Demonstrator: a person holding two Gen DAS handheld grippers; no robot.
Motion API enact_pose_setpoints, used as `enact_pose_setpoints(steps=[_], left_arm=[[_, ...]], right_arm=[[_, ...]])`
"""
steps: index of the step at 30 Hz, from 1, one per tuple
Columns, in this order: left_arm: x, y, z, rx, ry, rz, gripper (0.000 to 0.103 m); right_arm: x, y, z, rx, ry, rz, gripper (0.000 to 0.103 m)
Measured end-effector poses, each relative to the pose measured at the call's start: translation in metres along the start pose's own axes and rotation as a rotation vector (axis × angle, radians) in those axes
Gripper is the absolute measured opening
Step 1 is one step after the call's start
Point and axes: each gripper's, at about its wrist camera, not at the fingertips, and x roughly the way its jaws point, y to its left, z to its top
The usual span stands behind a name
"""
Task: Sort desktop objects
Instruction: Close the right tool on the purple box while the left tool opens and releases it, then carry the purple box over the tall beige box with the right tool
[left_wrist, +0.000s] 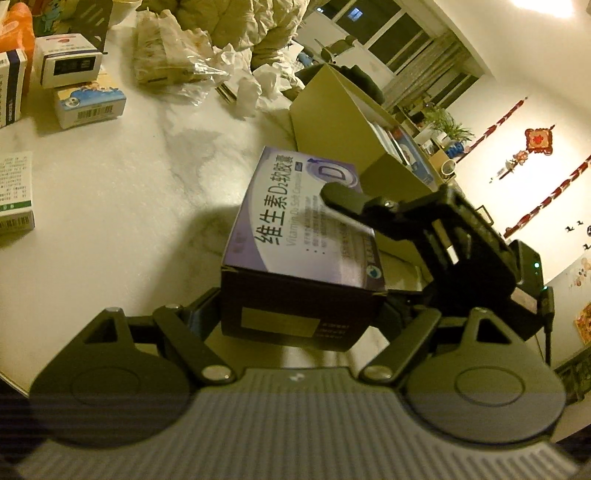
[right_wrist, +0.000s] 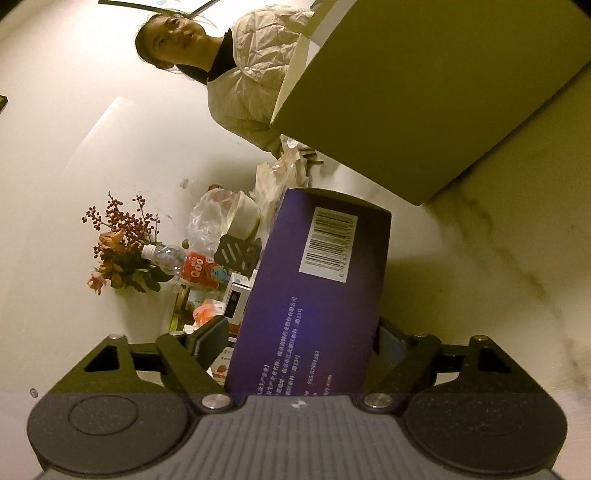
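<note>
A purple vitamin D box (left_wrist: 295, 221) hangs a little above the marble table (left_wrist: 110, 184), and my left gripper (left_wrist: 301, 306) is shut on its near end. My right gripper comes in from the right. Its upper finger (left_wrist: 343, 195) lies over the box's top face and throws a shadow on it. In the right wrist view the same purple box (right_wrist: 314, 295) shows its barcode side and stands between the fingers of my right gripper (right_wrist: 303, 332). Those pads are close beside the box, with a thin gap on the left. An open cardboard carton (left_wrist: 332, 110) sits just beyond.
Small medicine boxes (left_wrist: 70, 66) (left_wrist: 88, 103) (left_wrist: 14, 192) stand along the table's left side, with crumpled plastic bags (left_wrist: 173, 48) behind. A person in a pale quilted jacket (right_wrist: 251, 74) stands past the carton (right_wrist: 424, 92). Flowers (right_wrist: 118, 251) and a bottle (right_wrist: 166, 254) crowd the far end.
</note>
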Motion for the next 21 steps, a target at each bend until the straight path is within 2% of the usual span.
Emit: enact_pose_setpoints(steps=[4, 8, 14, 21], left_arm=[[0.0, 0.001, 0.001, 0.014, 0.021, -0.001, 0.086], [-0.002, 0.002, 0.002, 0.048, 0.052, -0.009, 0.085], [-0.019, -0.005, 0.005, 0.13, 0.029, -0.058, 0.091], [-0.03, 0.0, 0.009, 0.134, 0.001, -0.073, 0.091]], right_arm=[[0.002, -0.001, -0.001, 0.006, 0.002, -0.014, 0.074], [0.002, -0.001, -0.002, 0.005, 0.009, -0.012, 0.073], [0.004, 0.008, -0.001, -0.043, 0.01, -0.03, 0.068], [0.008, 0.025, 0.002, -0.111, 0.01, -0.052, 0.067]])
